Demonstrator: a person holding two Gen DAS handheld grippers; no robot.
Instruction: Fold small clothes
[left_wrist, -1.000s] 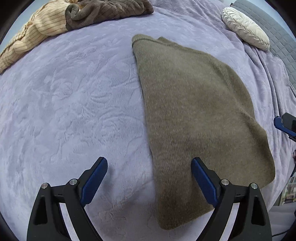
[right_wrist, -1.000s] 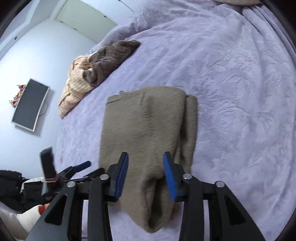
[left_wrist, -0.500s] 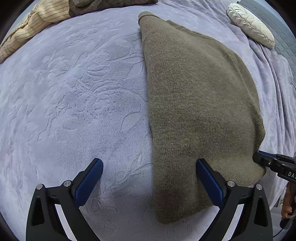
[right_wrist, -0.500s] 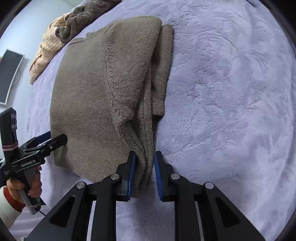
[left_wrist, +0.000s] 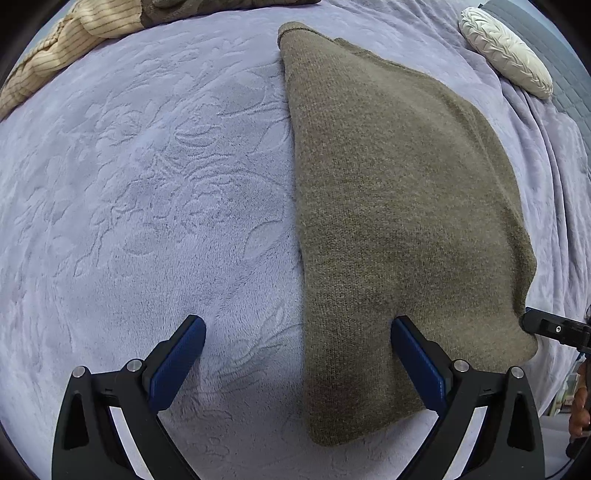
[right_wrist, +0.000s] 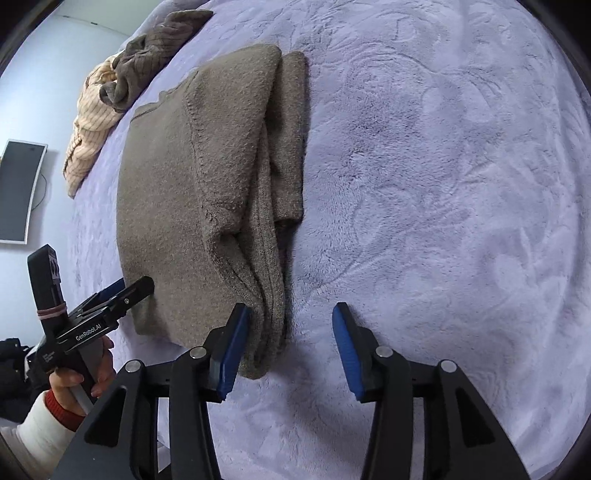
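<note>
the folded olive-brown sweater (left_wrist: 399, 221) lies flat on the lavender embossed bedspread (left_wrist: 147, 184), and everything else is placed from it. the left claw (left_wrist: 297, 360) is spread wide over the sweater's near edge, one blue pad above the knit and the other above bare bedspread, gripping nothing. the right claw (right_wrist: 291, 347) is also wide, at the sweater's ribbed near corner; its left pad is just beside the folded hem, its right pad over the bedspread. beyond the sweater's far end sits a heap of striped cream and brown clothes (right_wrist: 122, 96). a white pleated cushion (left_wrist: 506, 48) lies off its far right side.
</note>
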